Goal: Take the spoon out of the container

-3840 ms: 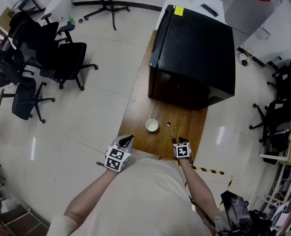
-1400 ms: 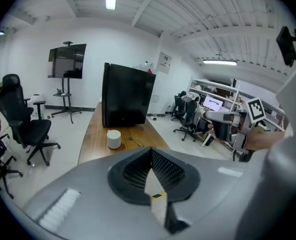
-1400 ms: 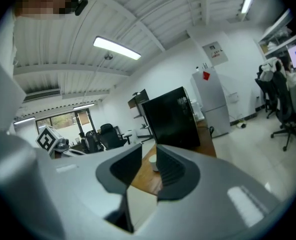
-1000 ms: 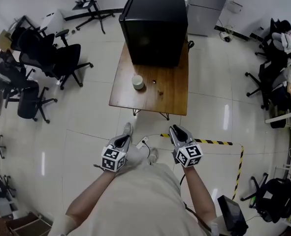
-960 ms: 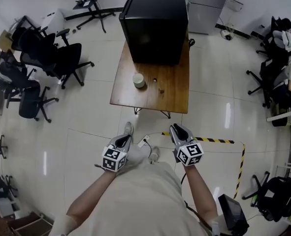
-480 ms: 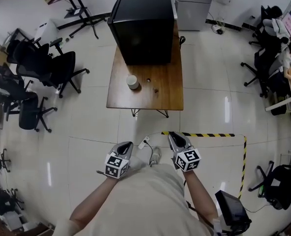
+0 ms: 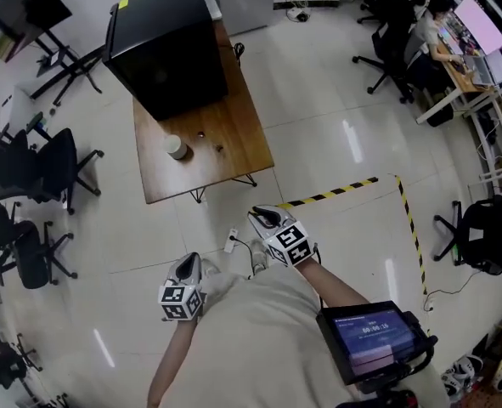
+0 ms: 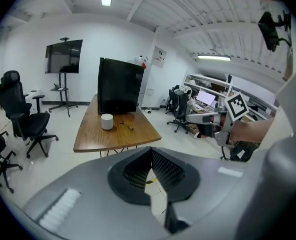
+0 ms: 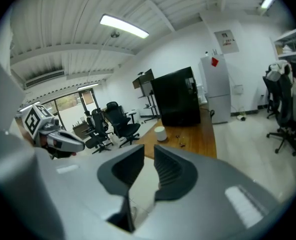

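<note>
Small spoon (image 8: 126, 126) flat on wooden table (image 8: 92, 136), outside and near upright white cylindrical container (image 8: 106, 121).

Operator wears a plain beige top (image 7: 259, 338). Left gripper (image 7: 188, 265) and right gripper (image 7: 262, 217) are the same build: smooth grey shell narrowing towards the jaws, and black pads (image 9: 169, 171) ribbed on the inner faces. Behind the jaws, each carries a white cube (image 7: 290, 243) with black square markers. On the shell beside the jaws is a pale ridged strip (image 9: 245, 204).
</note>
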### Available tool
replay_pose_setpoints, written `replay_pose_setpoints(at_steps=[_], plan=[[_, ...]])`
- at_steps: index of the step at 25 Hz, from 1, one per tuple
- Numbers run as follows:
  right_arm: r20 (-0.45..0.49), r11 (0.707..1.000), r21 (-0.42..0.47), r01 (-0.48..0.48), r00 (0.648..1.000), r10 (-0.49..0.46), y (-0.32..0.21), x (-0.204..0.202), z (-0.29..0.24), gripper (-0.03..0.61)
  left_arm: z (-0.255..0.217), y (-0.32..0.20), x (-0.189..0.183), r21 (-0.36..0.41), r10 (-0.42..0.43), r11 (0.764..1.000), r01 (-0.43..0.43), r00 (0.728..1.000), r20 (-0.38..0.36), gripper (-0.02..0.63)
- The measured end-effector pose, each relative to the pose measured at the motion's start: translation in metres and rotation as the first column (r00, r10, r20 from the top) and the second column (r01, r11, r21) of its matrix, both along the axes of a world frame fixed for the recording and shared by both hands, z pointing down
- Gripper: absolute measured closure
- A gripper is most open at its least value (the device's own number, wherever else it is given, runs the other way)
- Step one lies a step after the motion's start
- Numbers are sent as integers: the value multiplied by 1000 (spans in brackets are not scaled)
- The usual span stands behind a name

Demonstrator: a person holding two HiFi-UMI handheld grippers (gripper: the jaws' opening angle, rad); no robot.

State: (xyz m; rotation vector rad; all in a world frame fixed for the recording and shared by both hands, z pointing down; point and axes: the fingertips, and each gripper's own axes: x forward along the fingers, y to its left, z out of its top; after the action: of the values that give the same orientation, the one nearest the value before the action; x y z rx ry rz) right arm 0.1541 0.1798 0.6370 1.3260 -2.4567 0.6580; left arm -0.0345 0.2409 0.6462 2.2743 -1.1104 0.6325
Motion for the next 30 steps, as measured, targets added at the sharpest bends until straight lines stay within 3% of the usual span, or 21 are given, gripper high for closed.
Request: replay_pose_setpoints(at_steps=[4,13,19,30], plan=[[-25,1000,16,14,1000,-14,-7,-21,-4,515,-3,-5,-8,11,21,1000,-21,1000,-8,620],[-60,999,0,-48,997,48,-6,-56,-7,515,-14,-29,-51,29,29,999,-27,999,-41,621],[-197,997,-24,-69,978,63,3,-69,4,563,-10,-36,-77,6,12,1000,-12,996,-83,621],[-238,993,-30,-117,965,106,8,-89,0,571,9,-33,-101,-41,39,998,-44,992,-118,621]])
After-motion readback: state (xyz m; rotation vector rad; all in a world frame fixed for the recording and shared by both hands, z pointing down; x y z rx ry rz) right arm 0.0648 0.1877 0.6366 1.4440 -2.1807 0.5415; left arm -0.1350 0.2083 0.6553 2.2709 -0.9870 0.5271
